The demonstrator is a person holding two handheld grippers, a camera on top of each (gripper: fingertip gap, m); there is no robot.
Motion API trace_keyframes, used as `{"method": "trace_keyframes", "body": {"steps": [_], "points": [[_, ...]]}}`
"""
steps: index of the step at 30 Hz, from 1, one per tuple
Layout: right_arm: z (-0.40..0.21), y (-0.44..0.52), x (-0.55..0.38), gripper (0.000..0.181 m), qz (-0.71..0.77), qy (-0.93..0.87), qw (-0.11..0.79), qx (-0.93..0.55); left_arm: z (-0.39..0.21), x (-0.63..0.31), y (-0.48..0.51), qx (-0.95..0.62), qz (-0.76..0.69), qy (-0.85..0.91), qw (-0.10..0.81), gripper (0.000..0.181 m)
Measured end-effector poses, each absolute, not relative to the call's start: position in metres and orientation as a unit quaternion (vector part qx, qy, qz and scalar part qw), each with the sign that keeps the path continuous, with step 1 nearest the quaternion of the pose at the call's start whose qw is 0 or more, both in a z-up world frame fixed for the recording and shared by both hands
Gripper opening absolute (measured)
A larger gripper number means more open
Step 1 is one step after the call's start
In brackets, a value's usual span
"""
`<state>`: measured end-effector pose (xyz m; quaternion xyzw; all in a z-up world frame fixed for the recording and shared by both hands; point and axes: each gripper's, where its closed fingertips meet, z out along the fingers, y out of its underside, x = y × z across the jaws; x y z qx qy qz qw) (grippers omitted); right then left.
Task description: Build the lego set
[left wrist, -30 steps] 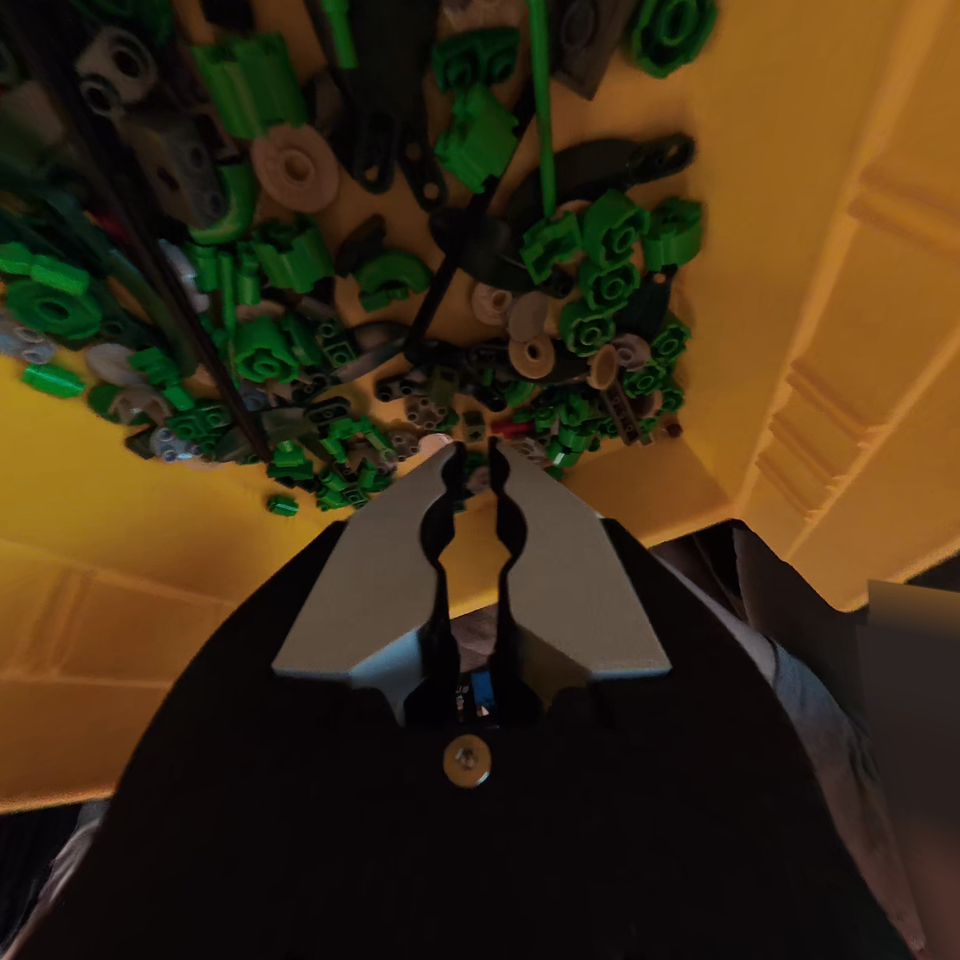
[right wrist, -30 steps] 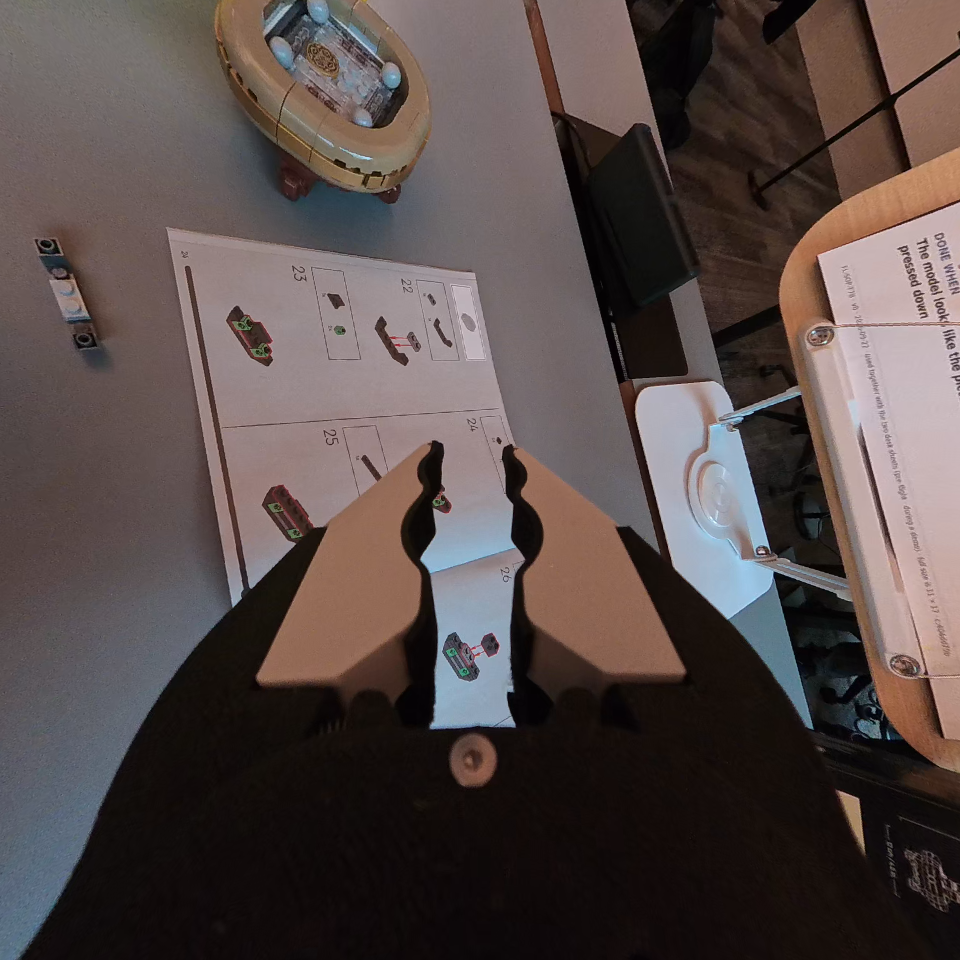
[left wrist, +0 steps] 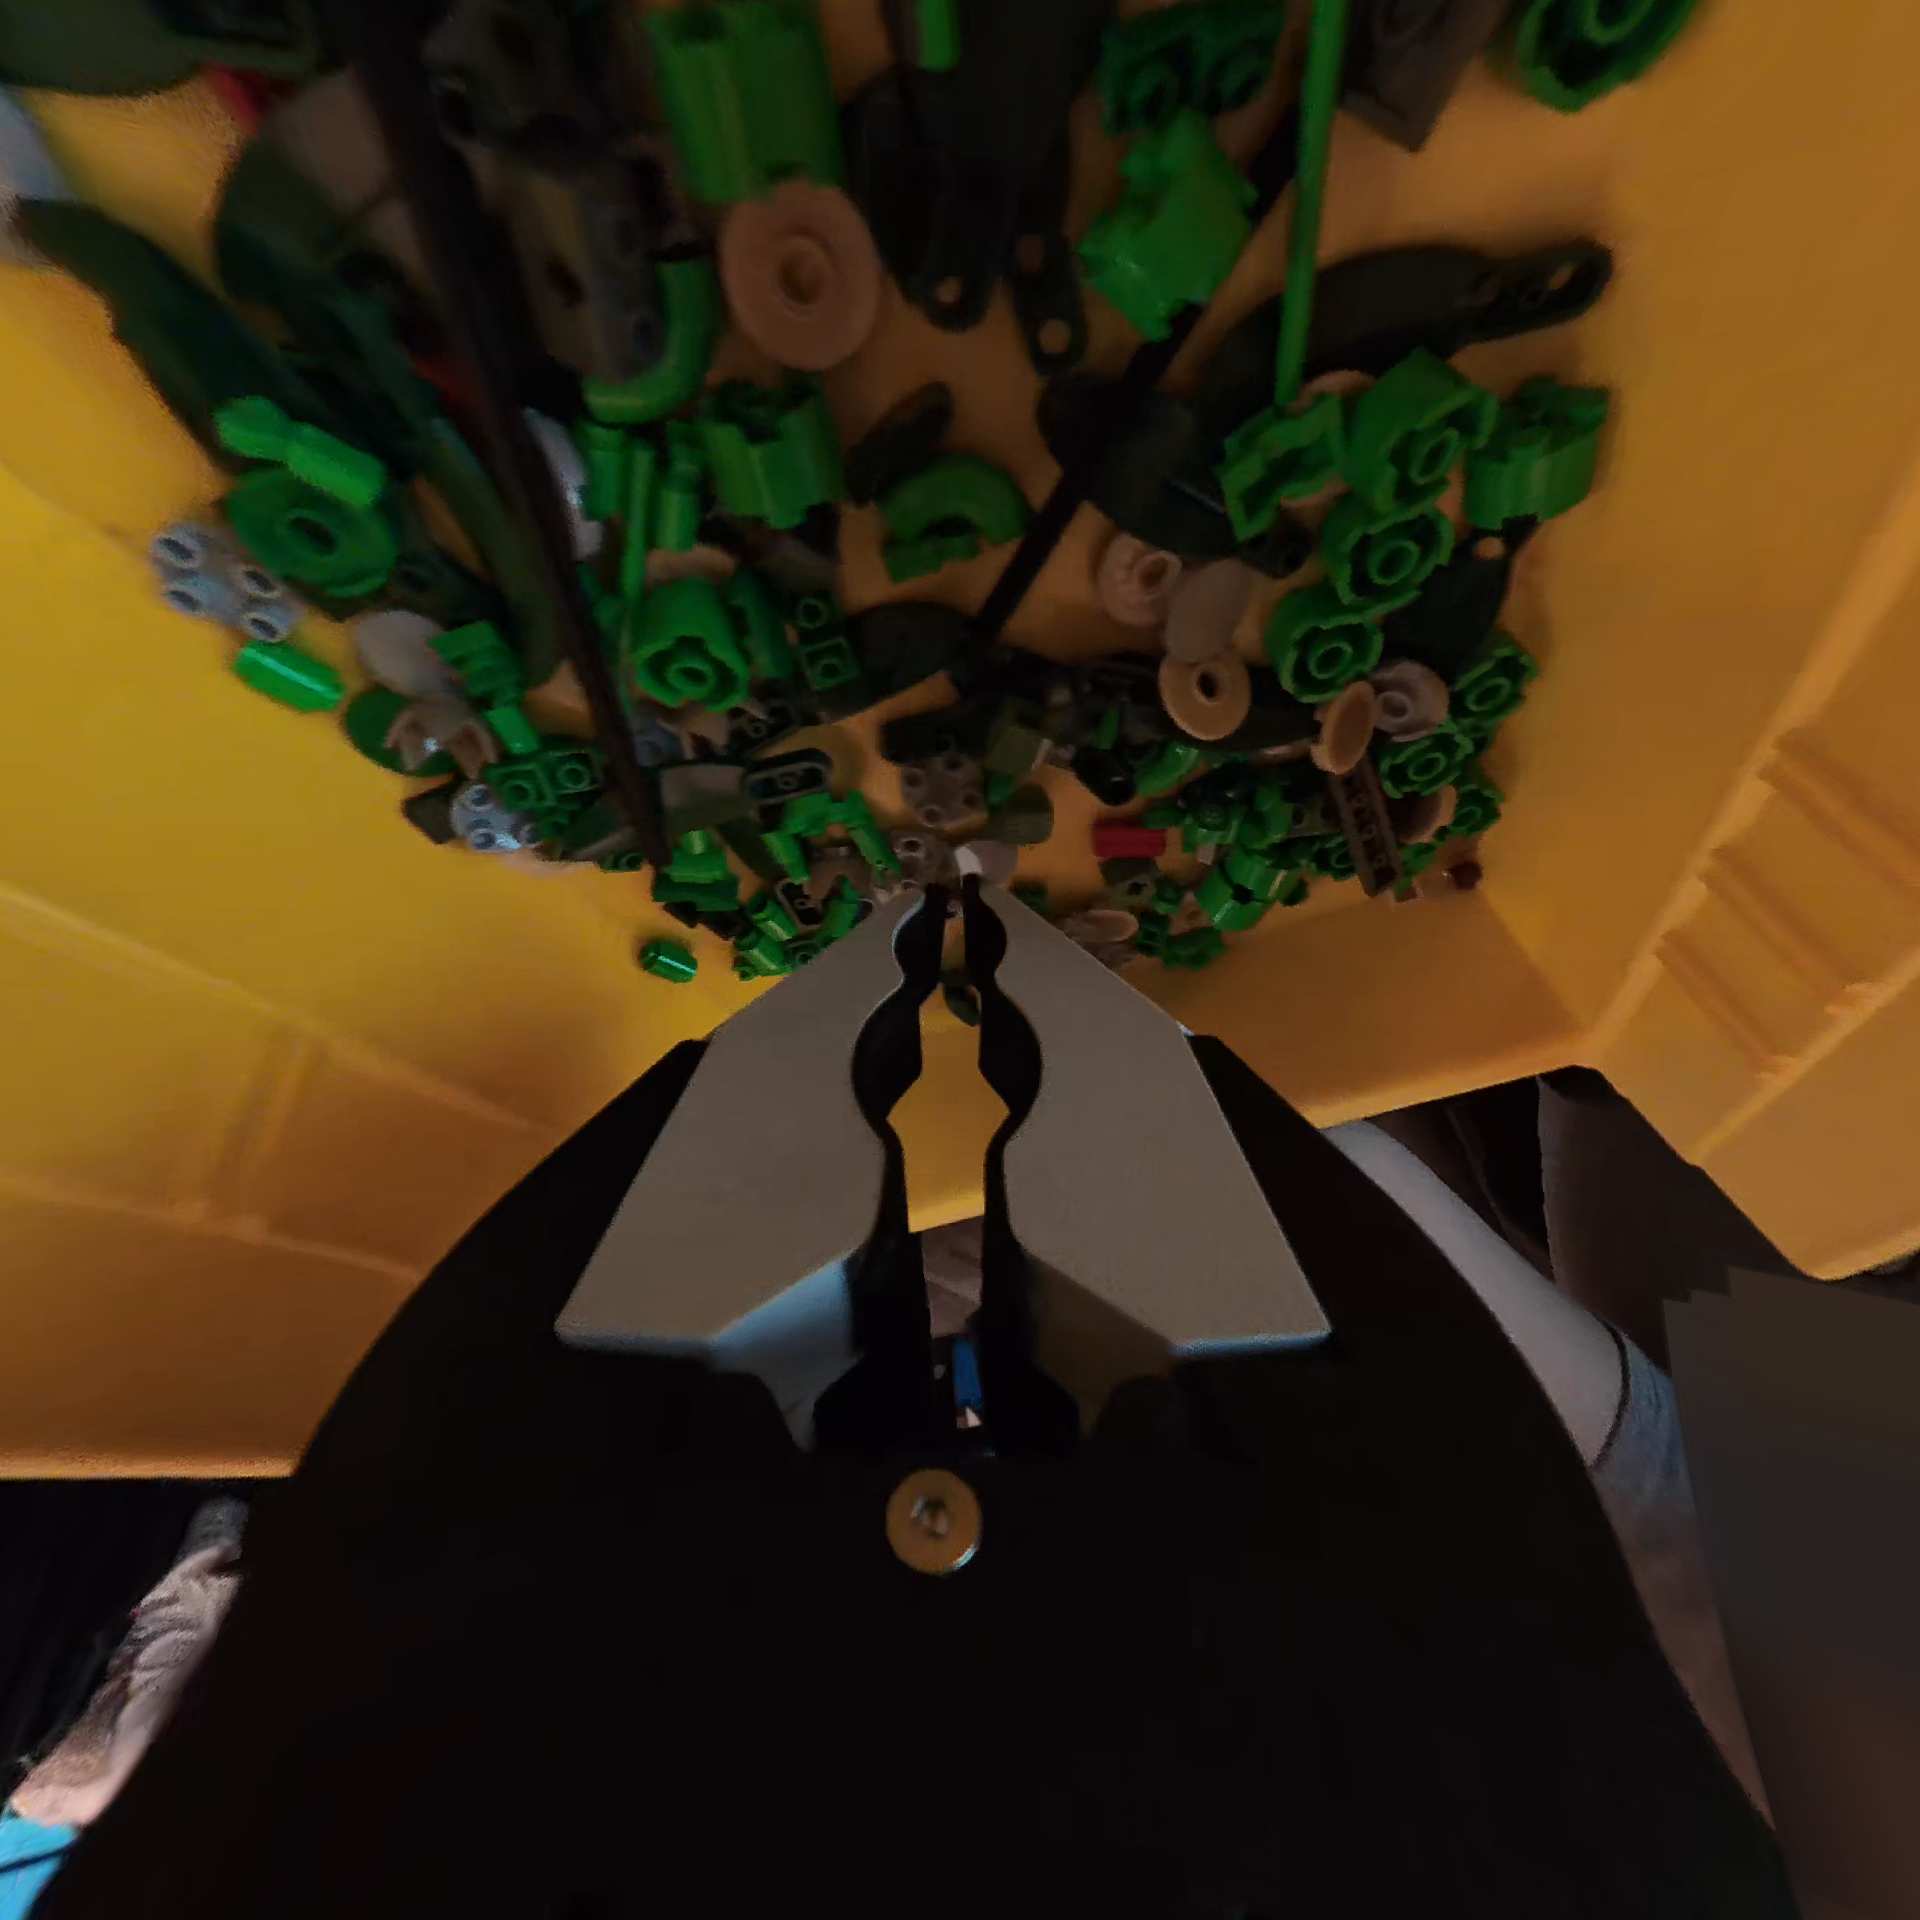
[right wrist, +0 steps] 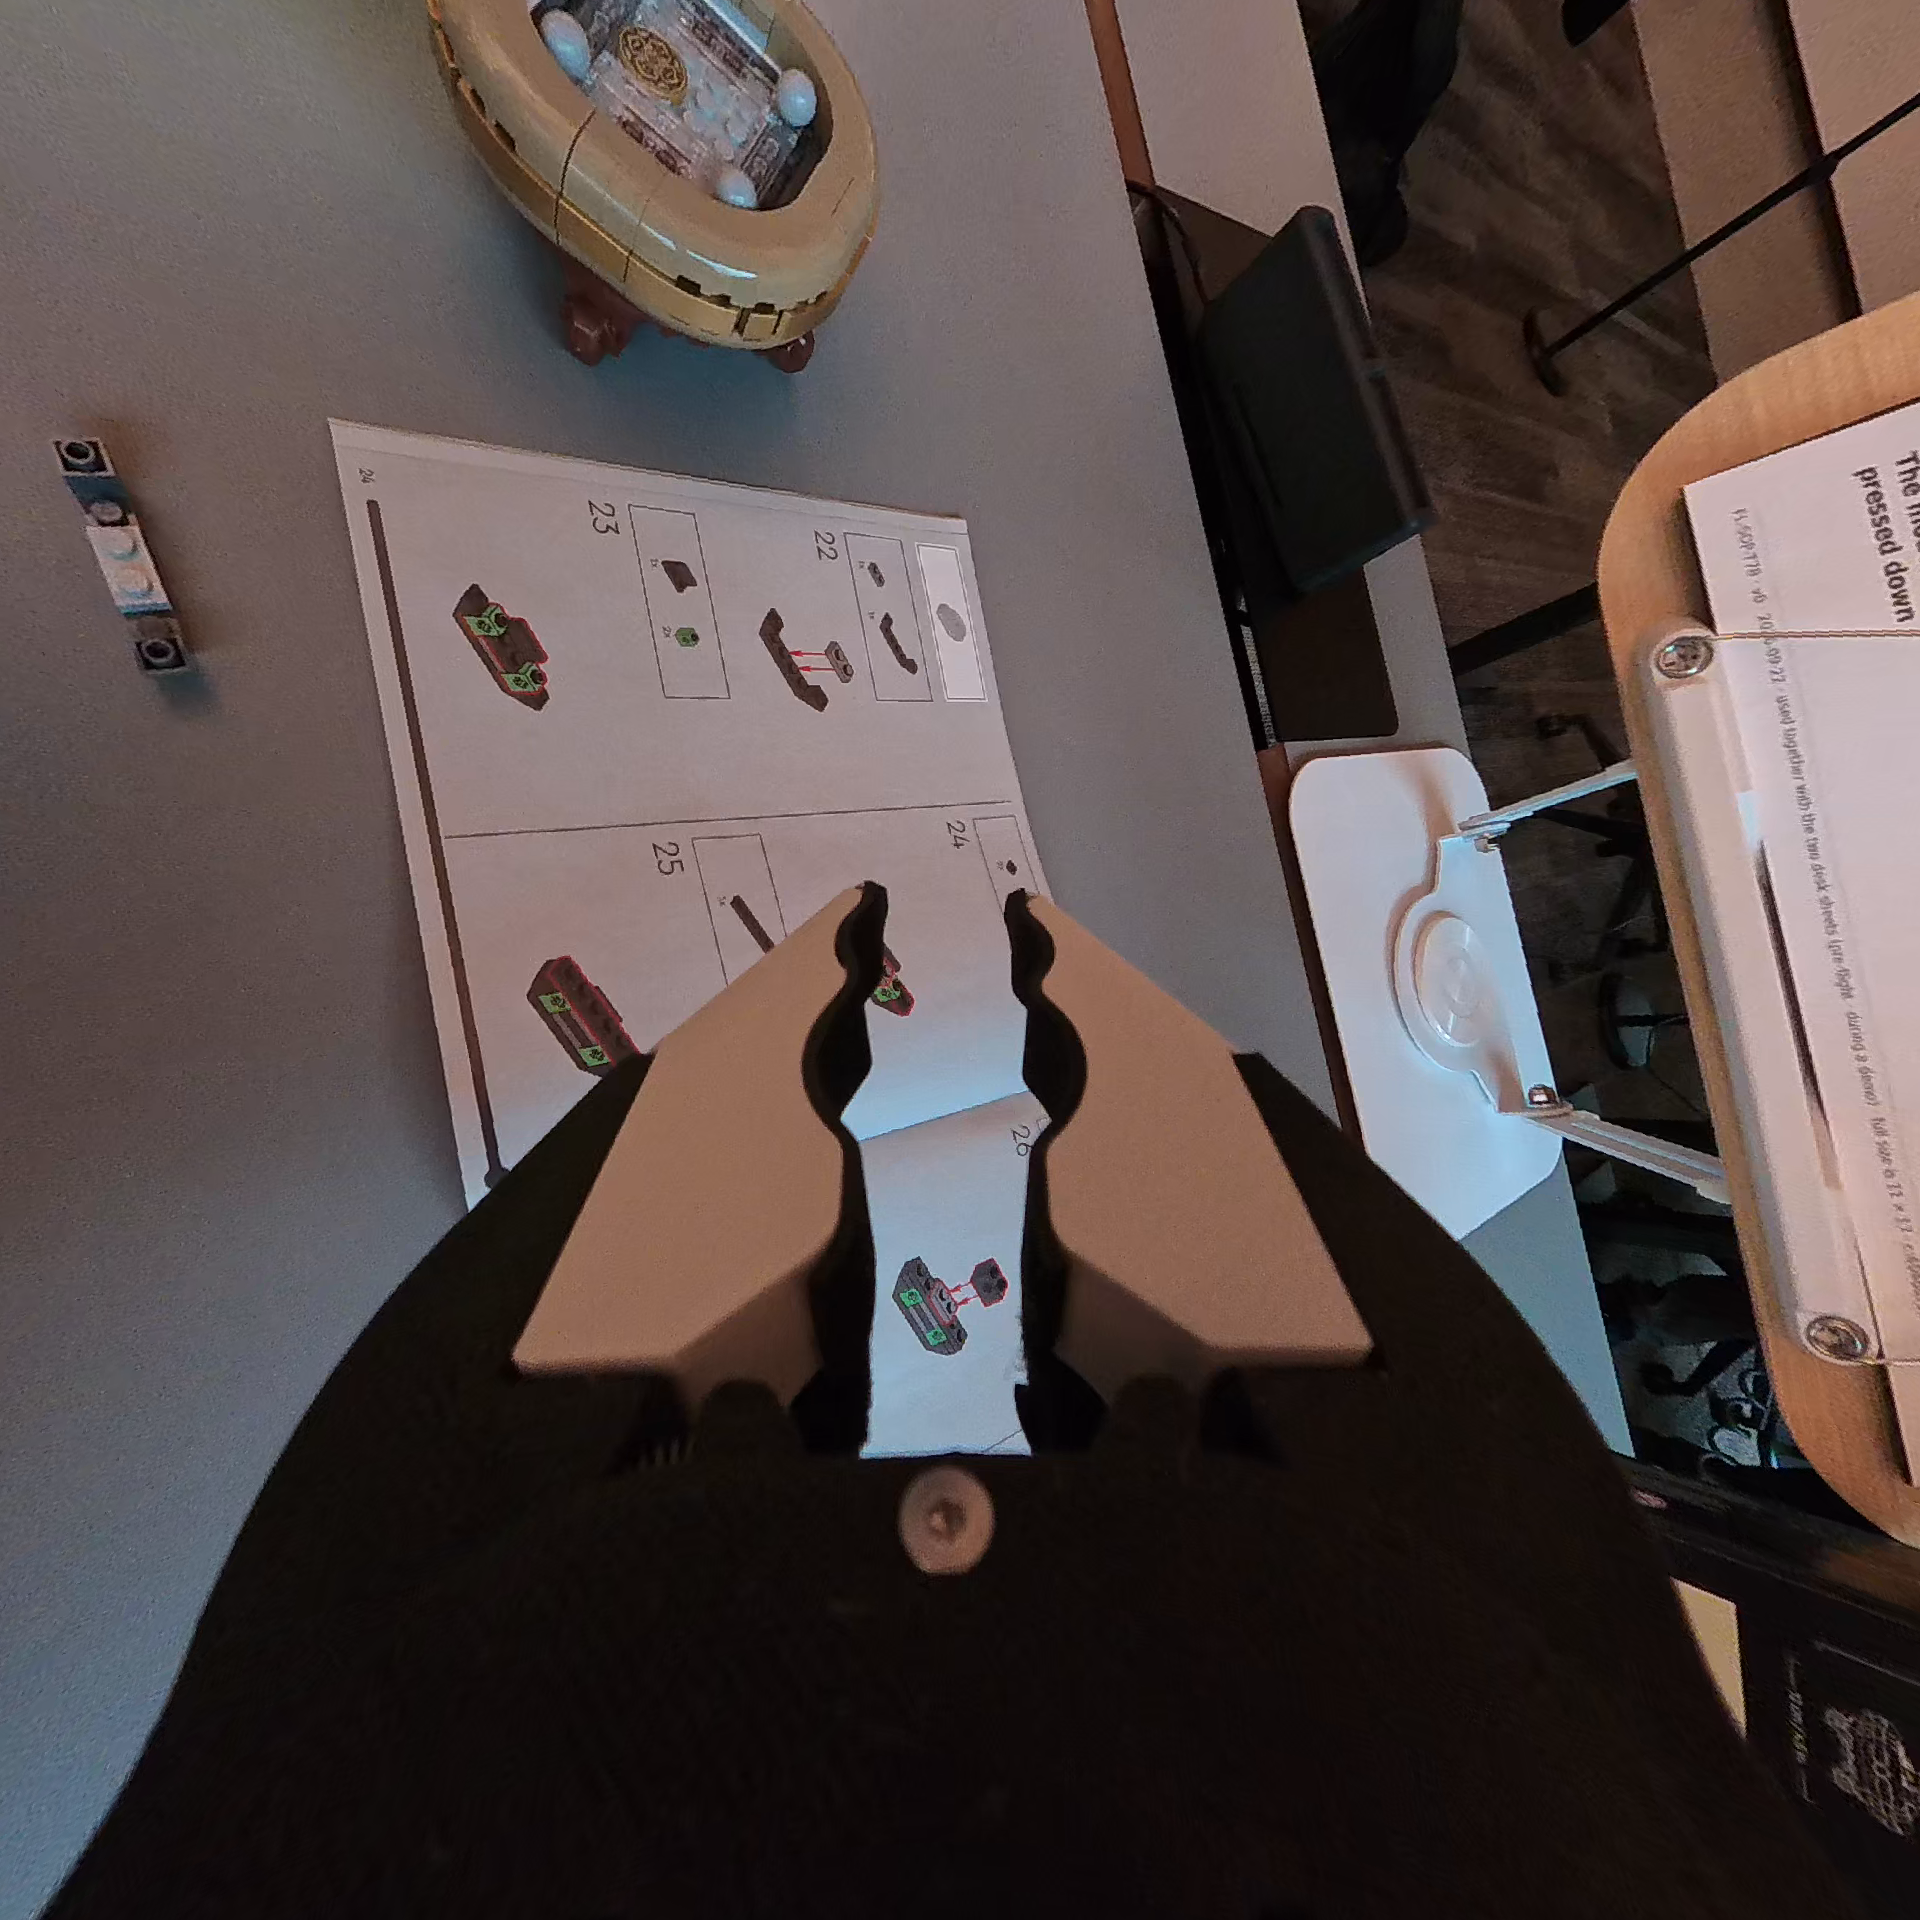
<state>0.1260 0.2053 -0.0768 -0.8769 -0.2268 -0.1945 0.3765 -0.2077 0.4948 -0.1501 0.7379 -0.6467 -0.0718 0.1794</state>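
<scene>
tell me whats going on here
A person is building a lego set with two handheld grippers. The left gripper reaches into a yellow bin of loose green and tan pieces, jaws nearly closed at a small pale piece. The right gripper hangs open above the instruction sheet on the grey table, near a tan oval model.

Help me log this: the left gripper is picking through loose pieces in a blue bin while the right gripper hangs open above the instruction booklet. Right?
Not quite: the bin is yellow, as the left wrist view shows. The rest holds: left gripper among loose pieces, right gripper open above the instruction booklet.
</scene>
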Motion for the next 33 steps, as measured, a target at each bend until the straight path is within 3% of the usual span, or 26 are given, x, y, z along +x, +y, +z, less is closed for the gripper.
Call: {"method": "trace_keyframes", "body": {"steps": [4,11,18,25,29,33], "points": [[-0.078,0.205,0.126,0.022,-0.196,-0.228,0.373,-0.878,-0.151,-0.208,0.501,0.753,-0.074,-0.63,0.175,0.004],[-0.075,0.204,0.127,0.022,-0.199,-0.226,0.376,-0.876,-0.141,-0.209,0.477,0.725,-0.03,-0.662,0.187,0.026],[-0.042,0.204,0.125,0.022,-0.197,-0.208,0.44,-0.851,-0.126,-0.201,0.472,0.713,0.0,-0.685,0.148,0.019],[0.036,0.187,0.14,0.026,-0.204,-0.121,0.59,-0.772,-0.07,-0.18,0.482,0.705,0.108,-0.701,-0.01,0.016],[0.071,0.17,0.143,0.026,-0.191,-0.091,0.654,-0.726,-0.016,-0.156,0.491,0.658,0.19,-0.711,-0.16,0.015],[0.078,0.159,0.147,0.026,-0.19,-0.083,0.661,-0.721,0.048,-0.128,0.486,0.548,0.315,-0.697,-0.337,0.016]]}}
